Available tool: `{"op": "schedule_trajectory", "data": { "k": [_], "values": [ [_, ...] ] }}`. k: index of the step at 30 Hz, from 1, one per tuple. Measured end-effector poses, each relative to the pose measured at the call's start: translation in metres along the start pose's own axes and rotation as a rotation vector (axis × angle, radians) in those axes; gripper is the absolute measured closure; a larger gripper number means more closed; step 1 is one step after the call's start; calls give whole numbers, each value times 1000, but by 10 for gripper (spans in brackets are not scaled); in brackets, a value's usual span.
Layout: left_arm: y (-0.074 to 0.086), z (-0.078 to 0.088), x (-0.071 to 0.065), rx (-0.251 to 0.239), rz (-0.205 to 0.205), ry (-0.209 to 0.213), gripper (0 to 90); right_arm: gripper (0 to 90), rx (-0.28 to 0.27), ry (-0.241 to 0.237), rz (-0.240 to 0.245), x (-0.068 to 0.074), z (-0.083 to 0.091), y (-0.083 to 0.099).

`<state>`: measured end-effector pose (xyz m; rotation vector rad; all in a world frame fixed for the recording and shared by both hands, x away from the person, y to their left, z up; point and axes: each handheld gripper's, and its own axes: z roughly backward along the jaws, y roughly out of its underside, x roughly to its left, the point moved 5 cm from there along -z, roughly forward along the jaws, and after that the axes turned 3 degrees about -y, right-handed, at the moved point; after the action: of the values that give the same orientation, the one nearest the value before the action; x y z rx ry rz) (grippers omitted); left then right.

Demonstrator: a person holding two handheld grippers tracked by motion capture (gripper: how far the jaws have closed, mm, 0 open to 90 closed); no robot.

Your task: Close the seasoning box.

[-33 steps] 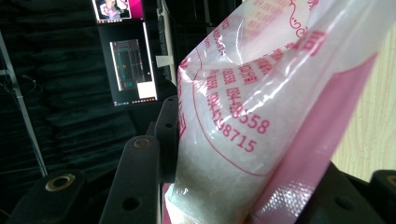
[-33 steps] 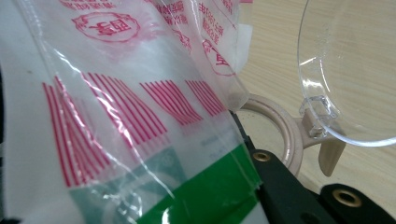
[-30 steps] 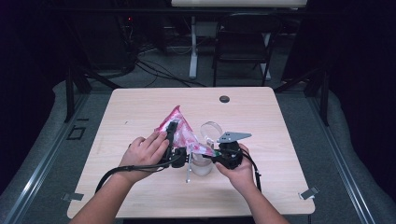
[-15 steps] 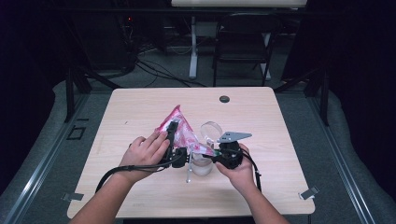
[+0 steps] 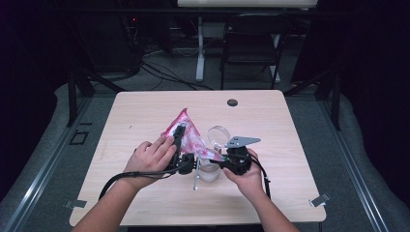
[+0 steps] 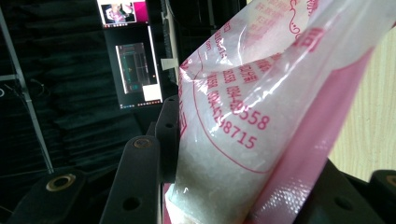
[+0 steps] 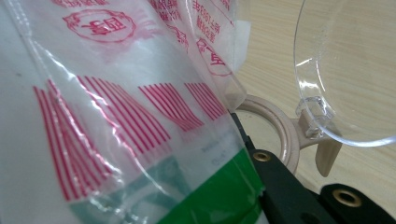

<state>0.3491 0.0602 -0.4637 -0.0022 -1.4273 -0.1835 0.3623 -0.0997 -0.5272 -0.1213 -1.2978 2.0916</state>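
Observation:
A clear plastic bag with pink print, full of white grains, is held tilted above the table between my two grippers. My left gripper is shut on the bag's body; in the left gripper view the bag bulges between the two black jaws. My right gripper, with a grey plate on top, is shut on the bag's lower corner. Right under that corner stands a clear jar with a beige rim. Its round clear lid is swung open.
The light wooden table has a black round grommet near its far edge. A thin metal piece stands by the jar. A dark chair and cables lie beyond the table. Lit screens hang in the dark background.

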Motion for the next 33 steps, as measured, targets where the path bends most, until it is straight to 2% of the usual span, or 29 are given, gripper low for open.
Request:
{"op": "schedule_trajectory", "data": {
  "k": [11,19,26,31,33],
  "values": [
    [1,3,-1,-3,8,1,657,900,0,-19,-16,0,-1,0],
    [0,5,0,-9,-6,-14,659,900,3,-12,-14,-1,0,0],
    [0,5,-3,-6,-6,5,659,900,7,2,-12,-1,-1,1],
    [0,6,-2,-10,-5,-6,659,900,9,3,-11,-1,-2,1],
    [-1,6,-1,-13,-20,-18,659,900,10,1,-12,0,-2,1]
  ]
}}
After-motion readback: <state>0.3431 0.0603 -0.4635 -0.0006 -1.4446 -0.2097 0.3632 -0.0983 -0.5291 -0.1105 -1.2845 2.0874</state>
